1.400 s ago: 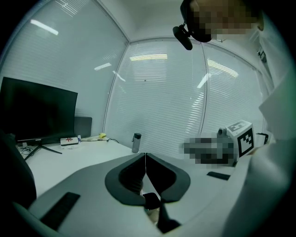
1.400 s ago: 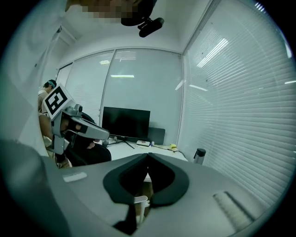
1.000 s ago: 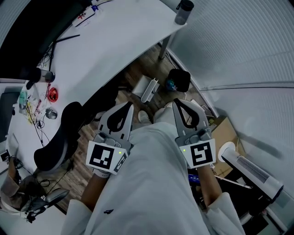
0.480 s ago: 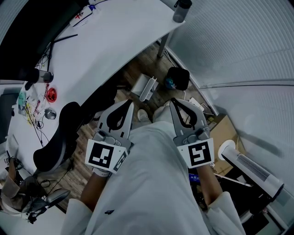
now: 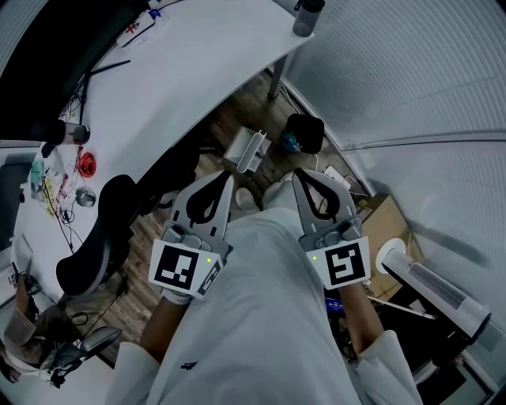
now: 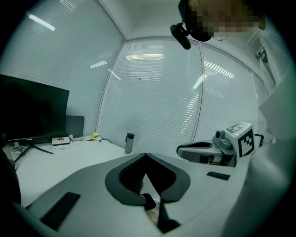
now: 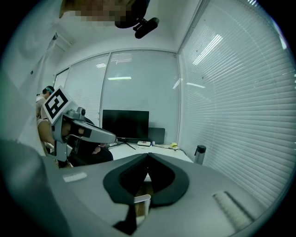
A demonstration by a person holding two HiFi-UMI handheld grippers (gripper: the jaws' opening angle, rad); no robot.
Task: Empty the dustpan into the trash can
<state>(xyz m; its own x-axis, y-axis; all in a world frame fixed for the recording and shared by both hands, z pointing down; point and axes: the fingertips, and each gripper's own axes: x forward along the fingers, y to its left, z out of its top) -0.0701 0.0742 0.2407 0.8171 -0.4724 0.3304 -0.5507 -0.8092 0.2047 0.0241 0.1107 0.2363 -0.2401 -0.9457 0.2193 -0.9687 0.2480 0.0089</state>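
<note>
Plainly, there are two grippers, one in each hand, side by side at mid-frame of the head view over the person's white garment: the left gripper [image 5: 228,180] and the right gripper [image 5: 298,176]. Each has its jaws pressed together, and each gripper view shows the tips meeting with nothing between them.

One trash can [image 5: 308,130], dark and round, stands on the wooden floor [image 5: 237,119] above the right gripper in the frame, close to the slatted blinds [image 5: 411,71]. Something blue-green [image 5: 294,144] shows at its left rim; whether it lies inside or just beside it cannot be told.

One dustpan [image 5: 251,152], white, stands on the floor just left of the trash can, by the edge of the desk [image 5: 205,63]. It is apart from both grippers, above the gap between them in the frame. What it holds is too small to make out.

There is one white desk across the upper left, with one dark bottle [image 5: 304,16] at its top-right corner and one dark monitor [image 5: 47,47] at the far upper left. One black office chair [image 5: 99,237] sits at the left. One cardboard box [image 5: 389,221] lies right of the right gripper, its contents hidden. One white tower fan [image 5: 435,291] lies at the lower right.
</note>
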